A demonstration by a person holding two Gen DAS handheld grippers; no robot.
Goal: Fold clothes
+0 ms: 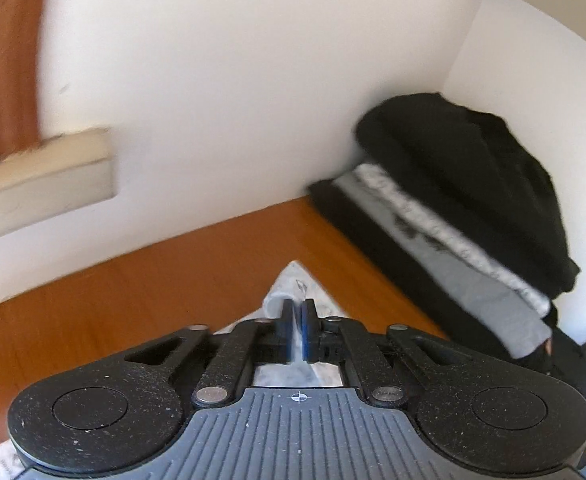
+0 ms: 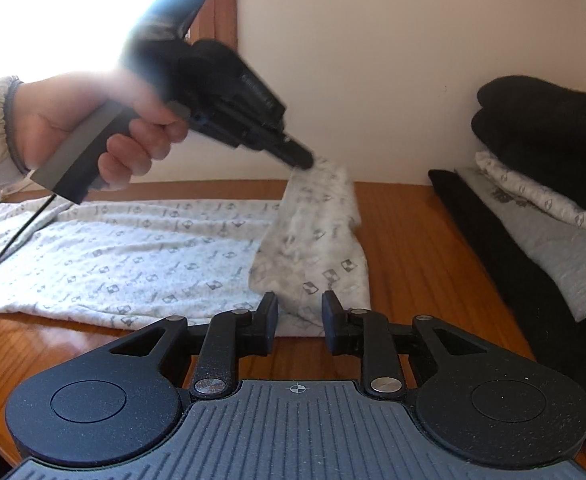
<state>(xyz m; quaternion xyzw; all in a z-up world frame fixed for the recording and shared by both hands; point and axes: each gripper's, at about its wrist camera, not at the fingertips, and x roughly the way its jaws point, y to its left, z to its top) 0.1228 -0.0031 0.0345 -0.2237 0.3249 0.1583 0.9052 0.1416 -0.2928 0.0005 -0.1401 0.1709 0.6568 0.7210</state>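
Gripper on my left [image 1: 297,312] is pinched tight on a corner of the white patterned cloth [image 2: 133,248] and holds that corner up off the wooden surface [image 2: 413,240]. My right gripper [image 2: 299,312] sits low with its jaws apart, and the cloth's near edge lies between them, not squeezed. Most of the cloth lies flat. I see a pile of folded clothes [image 2: 541,184] by the wall.
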